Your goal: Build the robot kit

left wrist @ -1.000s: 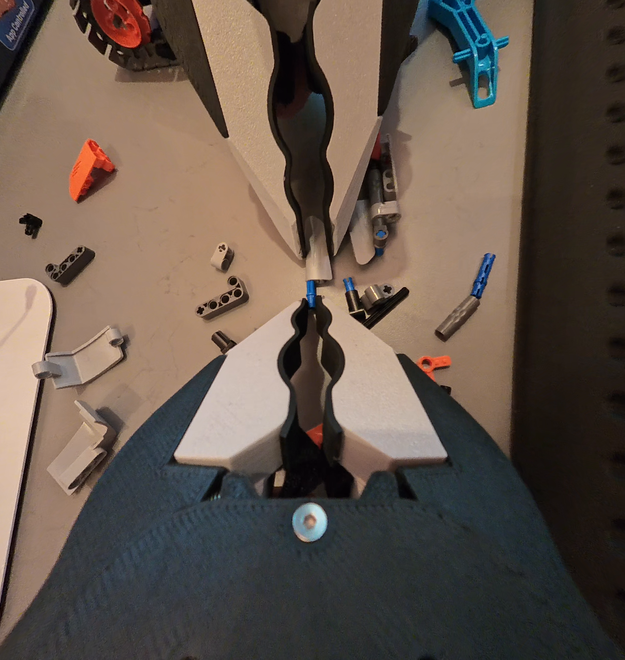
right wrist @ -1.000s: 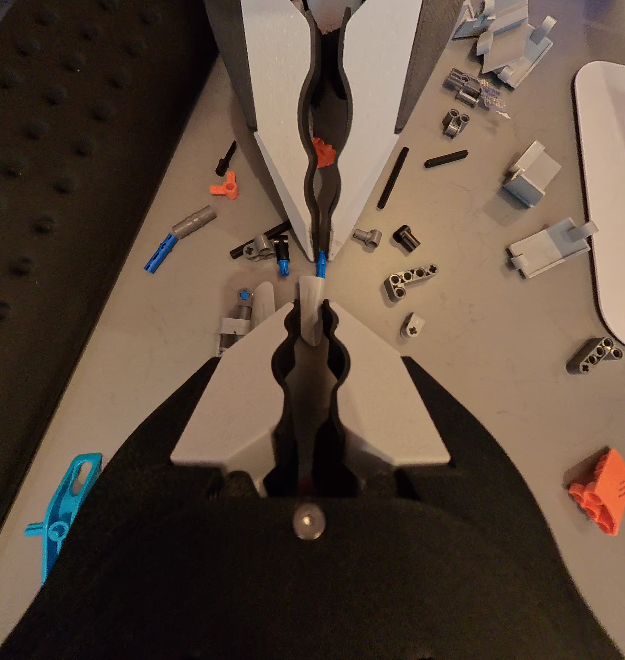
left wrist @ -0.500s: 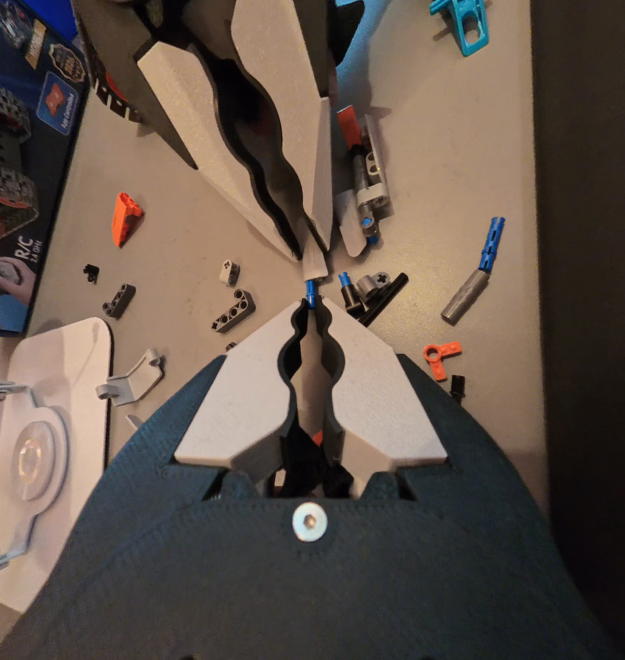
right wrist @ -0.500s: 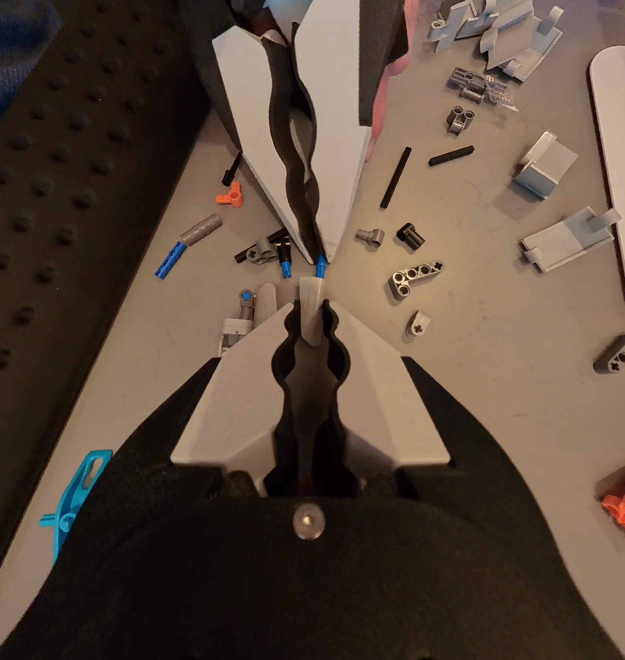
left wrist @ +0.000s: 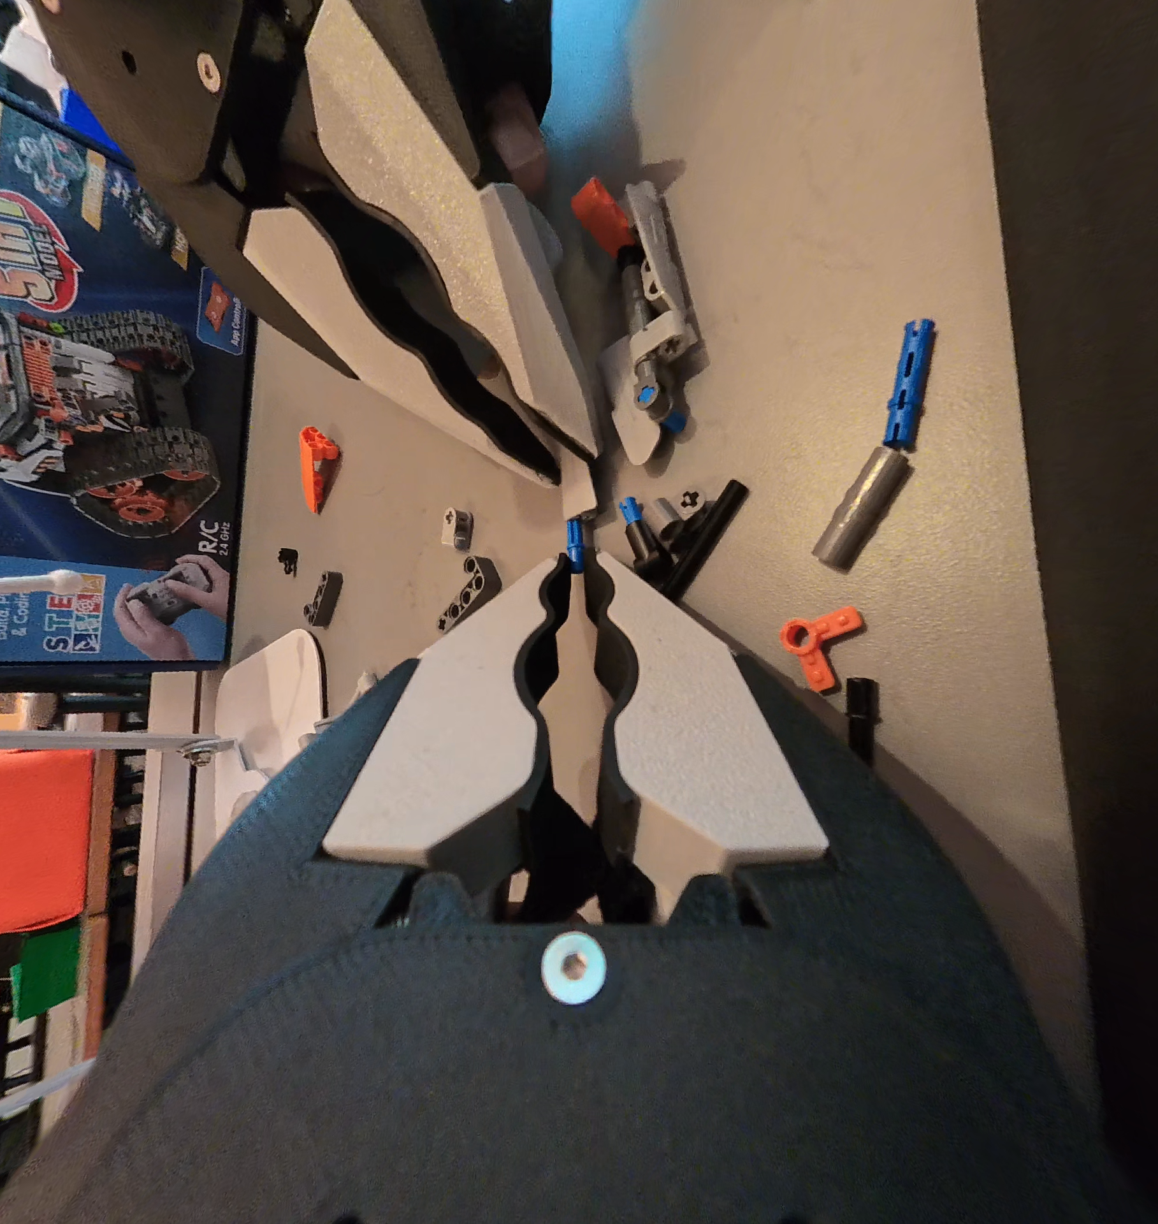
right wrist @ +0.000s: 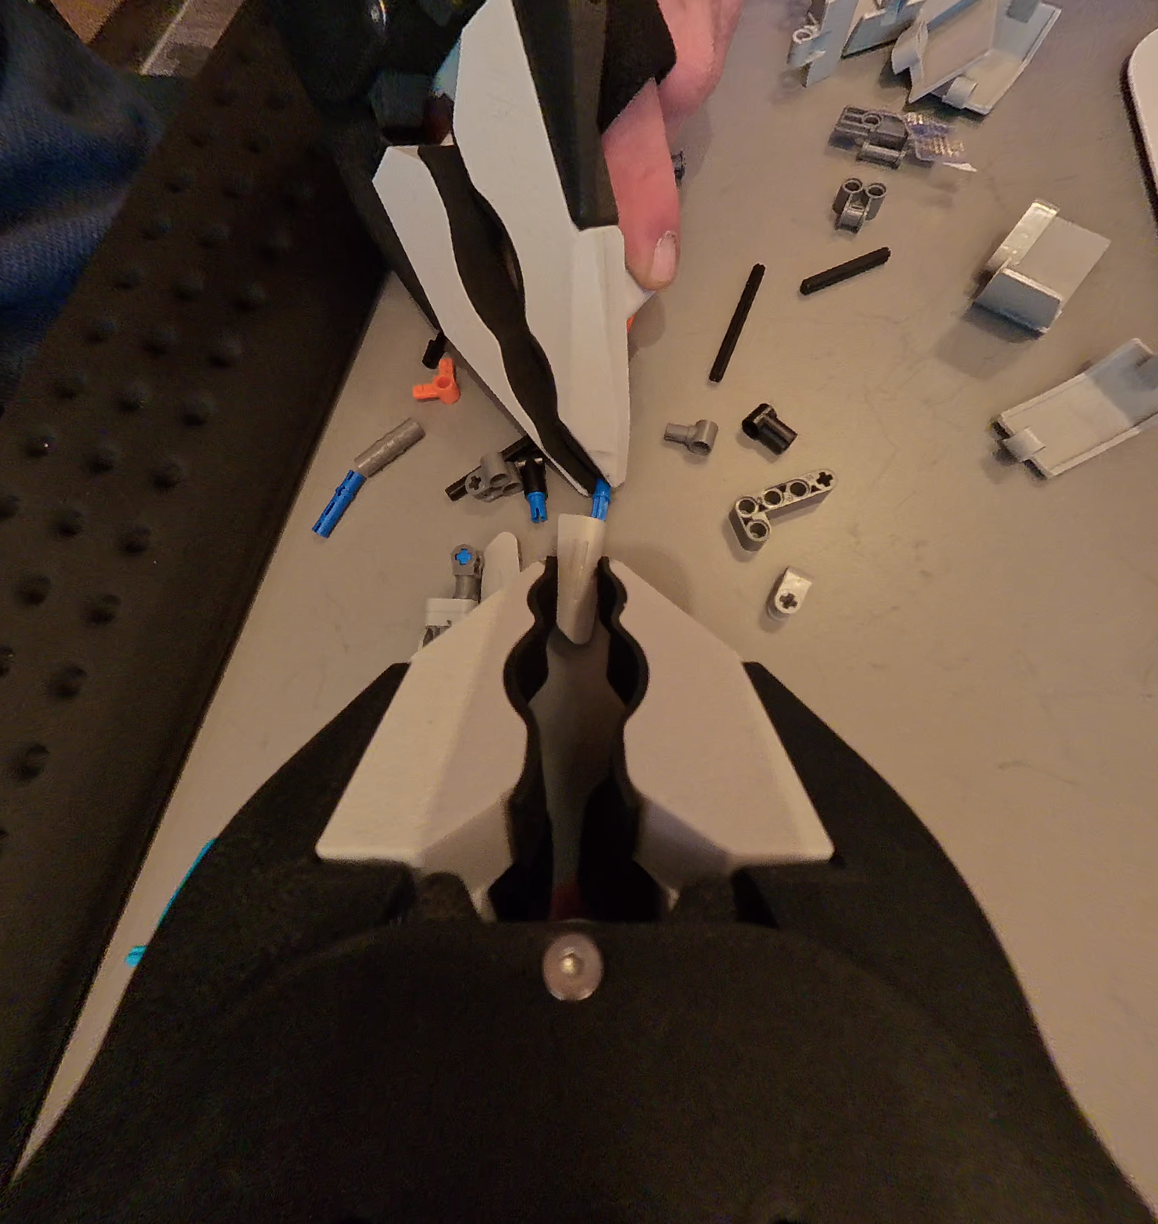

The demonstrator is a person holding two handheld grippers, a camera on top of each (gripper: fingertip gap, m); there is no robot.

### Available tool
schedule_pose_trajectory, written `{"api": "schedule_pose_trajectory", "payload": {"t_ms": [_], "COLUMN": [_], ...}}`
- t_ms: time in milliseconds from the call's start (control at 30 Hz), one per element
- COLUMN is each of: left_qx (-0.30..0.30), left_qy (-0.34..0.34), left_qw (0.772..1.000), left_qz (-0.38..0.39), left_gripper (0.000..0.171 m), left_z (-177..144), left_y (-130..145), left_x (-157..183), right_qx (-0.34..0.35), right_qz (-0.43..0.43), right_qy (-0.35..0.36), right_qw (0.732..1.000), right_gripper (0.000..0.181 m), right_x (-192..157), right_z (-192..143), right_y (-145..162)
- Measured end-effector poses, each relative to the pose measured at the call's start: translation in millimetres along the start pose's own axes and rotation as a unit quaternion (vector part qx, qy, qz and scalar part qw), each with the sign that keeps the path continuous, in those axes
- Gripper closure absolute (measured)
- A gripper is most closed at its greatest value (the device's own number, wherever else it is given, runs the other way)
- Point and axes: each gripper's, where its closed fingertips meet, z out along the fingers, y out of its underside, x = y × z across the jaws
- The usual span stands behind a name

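Since the earlier frame a toy box has come into view at left. The right gripper, now tilted, clamps a pale grey panel piece at centre; the left gripper pinches a small blue pin, seemingly touching the panel's end.

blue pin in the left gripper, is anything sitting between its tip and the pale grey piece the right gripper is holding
Nothing visible does. The left gripper is shut on the blue pin, whose free end points at the end of the pale grey piece held by the right gripper. Whether they touch is unclear. Loose parts lie on the table off to the sides.
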Motion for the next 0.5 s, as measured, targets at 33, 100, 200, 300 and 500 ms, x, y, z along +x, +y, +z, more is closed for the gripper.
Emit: {"api": "schedule_pose_trajectory", "payload": {"t_ms": [33,100,200,300,500], "left_qx": [0.000,0.000,0.004,0.008,0.013], "left_qy": [-0.004,-0.011,-0.015,-0.022,-0.050], "left_qw": [1.000,1.000,1.000,0.999,0.997], "left_qz": [0.008,0.020,0.026,0.031,0.054], "left_gripper": [0.168,0.168,0.168,0.169,0.168], "left_z": [-0.1,-0.2,-0.7,-1.7,-4.9], "left_y": [0.0,-0.2,-0.9,-1.9,-5.3], "left_x": [0.1,0.2,0.5,-0.8,-5.8], "right_qx": [0.002,0.003,0.005,0.008,0.024], "right_qz": [0.004,0.009,0.012,0.017,0.028], "right_qy": [-0.003,-0.007,-0.011,-0.014,-0.022], "right_qw": [1.000,1.000,1.000,1.000,0.999], "right_gripper": [0.172,0.172,0.172,0.172,0.173], "right_x": [-0.3,-0.6,-1.3,-1.2,-1.4], "right_z": [0.0,0.1,0.0,-0.8,-4.3], "right_y": [-0.1,-0.3,-0.4,-1.0,-4.5]}}
